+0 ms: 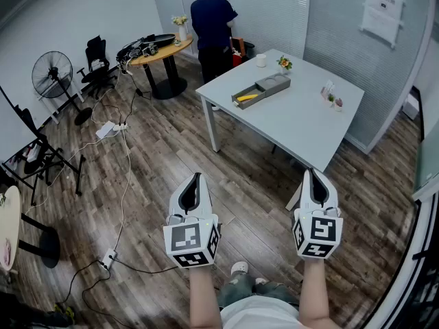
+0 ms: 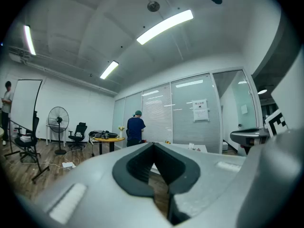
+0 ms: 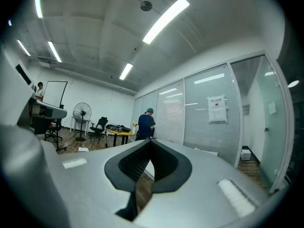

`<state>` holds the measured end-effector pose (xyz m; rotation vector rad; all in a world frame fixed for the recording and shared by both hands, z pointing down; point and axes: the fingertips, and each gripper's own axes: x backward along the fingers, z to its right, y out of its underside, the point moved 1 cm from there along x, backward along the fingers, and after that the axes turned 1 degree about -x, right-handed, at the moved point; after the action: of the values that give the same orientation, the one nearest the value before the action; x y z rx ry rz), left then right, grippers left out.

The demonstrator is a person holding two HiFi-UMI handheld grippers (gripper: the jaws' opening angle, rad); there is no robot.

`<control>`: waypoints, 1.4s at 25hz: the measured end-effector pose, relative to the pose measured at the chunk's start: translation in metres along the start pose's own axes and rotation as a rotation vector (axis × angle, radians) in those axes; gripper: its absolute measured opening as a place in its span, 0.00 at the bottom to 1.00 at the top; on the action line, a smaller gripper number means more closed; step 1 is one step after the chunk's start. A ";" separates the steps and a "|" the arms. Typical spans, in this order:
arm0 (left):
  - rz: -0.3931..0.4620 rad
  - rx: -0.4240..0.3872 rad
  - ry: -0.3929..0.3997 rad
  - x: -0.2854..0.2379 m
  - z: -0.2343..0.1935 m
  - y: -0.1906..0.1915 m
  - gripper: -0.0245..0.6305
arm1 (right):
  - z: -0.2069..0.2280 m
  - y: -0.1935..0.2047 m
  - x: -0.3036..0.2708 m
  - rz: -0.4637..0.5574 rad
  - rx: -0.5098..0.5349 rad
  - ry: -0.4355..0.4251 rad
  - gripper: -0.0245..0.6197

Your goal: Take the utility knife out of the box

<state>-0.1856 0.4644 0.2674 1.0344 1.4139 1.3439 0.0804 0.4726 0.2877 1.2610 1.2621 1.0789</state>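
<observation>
A long grey box (image 1: 263, 90) lies on the white table (image 1: 295, 118) across the room. The yellow utility knife (image 1: 247, 97) rests in its near compartment. My left gripper (image 1: 198, 176) and right gripper (image 1: 311, 173) hang side by side over the wooden floor, well short of the table. Both are shut with nothing between the jaws. In the left gripper view the left gripper (image 2: 153, 144) has its tips meeting, and in the right gripper view the right gripper (image 3: 151, 140) is the same. Neither of those views shows the box or the knife.
A person (image 1: 214, 26) in dark blue stands at the table's far corner. On the table are a white cup (image 1: 261, 60) and small flowers (image 1: 284, 63). To the left are a round table (image 1: 161, 52), a fan (image 1: 52, 74), a chair (image 1: 96, 60) and floor cables (image 1: 123, 184).
</observation>
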 end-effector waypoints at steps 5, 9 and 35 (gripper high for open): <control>-0.005 -0.001 0.001 -0.004 -0.003 0.001 0.04 | -0.002 0.000 -0.004 -0.003 0.000 0.001 0.06; -0.007 0.000 0.002 -0.010 -0.005 0.001 0.04 | 0.000 0.001 -0.010 -0.007 0.001 0.006 0.06; -0.013 -0.025 0.052 -0.084 -0.065 0.007 0.18 | -0.036 0.015 -0.080 -0.026 -0.027 0.040 0.06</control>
<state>-0.2284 0.3674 0.2796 0.9787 1.4360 1.3849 0.0419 0.3962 0.3102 1.2049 1.2861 1.1037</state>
